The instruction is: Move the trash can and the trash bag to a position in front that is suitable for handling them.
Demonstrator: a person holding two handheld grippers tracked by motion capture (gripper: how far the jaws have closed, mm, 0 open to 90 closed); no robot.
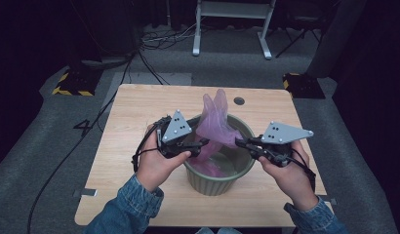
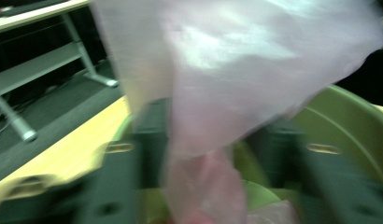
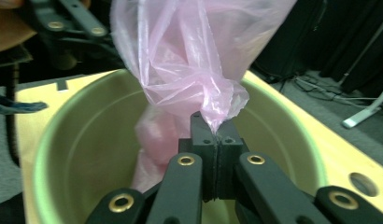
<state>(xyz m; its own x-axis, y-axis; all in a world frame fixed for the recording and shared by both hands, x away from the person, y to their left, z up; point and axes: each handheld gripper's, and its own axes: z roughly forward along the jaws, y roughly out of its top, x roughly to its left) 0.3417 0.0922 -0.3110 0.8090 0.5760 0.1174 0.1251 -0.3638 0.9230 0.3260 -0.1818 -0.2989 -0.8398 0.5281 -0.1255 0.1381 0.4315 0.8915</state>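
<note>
A pale green bucket (image 1: 218,182) stands on the wooden table (image 1: 134,126), near its front edge. A thin pink plastic bag (image 1: 215,119) hangs partly inside it and rises above the rim. My right gripper (image 1: 239,143) is over the bucket's right rim, shut on a bunched corner of the bag (image 3: 189,60); the right gripper view shows the jaws pressed together (image 3: 217,133) above the bucket's inside (image 3: 87,154). My left gripper (image 1: 204,142) is at the left rim. In the blurred left gripper view its jaws (image 2: 213,130) stand apart with the bag (image 2: 236,70) between them, the bucket (image 2: 348,121) behind.
The table has a round cable hole (image 1: 239,101) at the back right. Beyond it on the grey floor are a white desk frame (image 1: 232,19), loose cables (image 1: 159,39) and two black-and-yellow striped bases (image 1: 73,84). Bare tabletop lies left and right of the bucket.
</note>
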